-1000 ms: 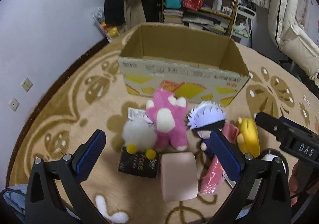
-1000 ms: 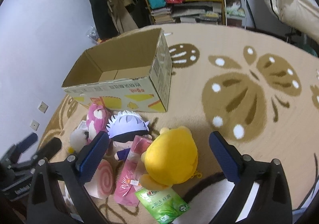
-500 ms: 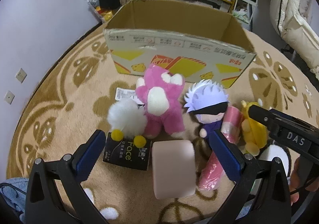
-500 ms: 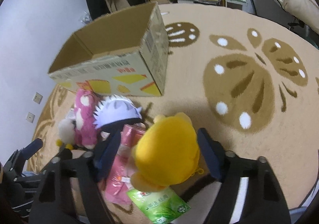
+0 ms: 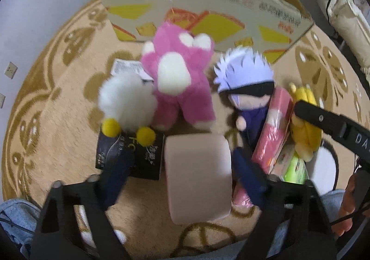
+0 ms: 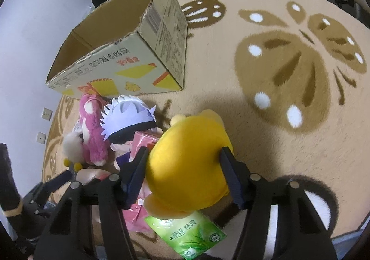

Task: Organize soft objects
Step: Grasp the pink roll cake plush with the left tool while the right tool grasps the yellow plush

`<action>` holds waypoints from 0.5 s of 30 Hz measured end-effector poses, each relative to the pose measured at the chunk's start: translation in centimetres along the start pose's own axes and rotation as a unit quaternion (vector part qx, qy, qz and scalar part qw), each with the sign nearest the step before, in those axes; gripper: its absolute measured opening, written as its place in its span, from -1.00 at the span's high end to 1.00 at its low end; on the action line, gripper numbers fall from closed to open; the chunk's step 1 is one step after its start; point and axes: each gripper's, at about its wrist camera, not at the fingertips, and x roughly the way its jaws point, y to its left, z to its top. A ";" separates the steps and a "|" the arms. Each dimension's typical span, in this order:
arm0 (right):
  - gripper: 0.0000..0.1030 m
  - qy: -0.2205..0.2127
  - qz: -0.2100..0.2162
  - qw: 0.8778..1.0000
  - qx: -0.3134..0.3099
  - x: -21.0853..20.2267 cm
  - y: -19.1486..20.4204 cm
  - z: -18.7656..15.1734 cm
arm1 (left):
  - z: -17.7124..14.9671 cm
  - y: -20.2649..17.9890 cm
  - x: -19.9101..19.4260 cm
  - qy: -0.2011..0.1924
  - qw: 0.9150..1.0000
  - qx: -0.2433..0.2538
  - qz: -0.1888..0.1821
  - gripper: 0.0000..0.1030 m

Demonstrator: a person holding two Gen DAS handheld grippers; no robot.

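Both grippers pointed steeply down. Right gripper (image 6: 182, 165) had just been closing, fingers squeezing the yellow plush (image 6: 187, 167); left gripper (image 5: 182, 167) closing too, half-wide around the pink cushion (image 5: 197, 176), not touching.

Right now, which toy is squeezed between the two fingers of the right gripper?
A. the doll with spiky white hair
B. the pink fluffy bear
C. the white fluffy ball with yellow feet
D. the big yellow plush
D: in the right wrist view the right gripper has its blue pads pressed into both sides of the yellow plush, whose jaws have just been closing.
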 end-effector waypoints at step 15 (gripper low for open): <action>-0.02 -0.009 -0.014 0.999 -0.036 -0.8 1.0 0.2 | 0.1 -0.3 -1.2 -0.021 1.000 0.020 -0.002 0.25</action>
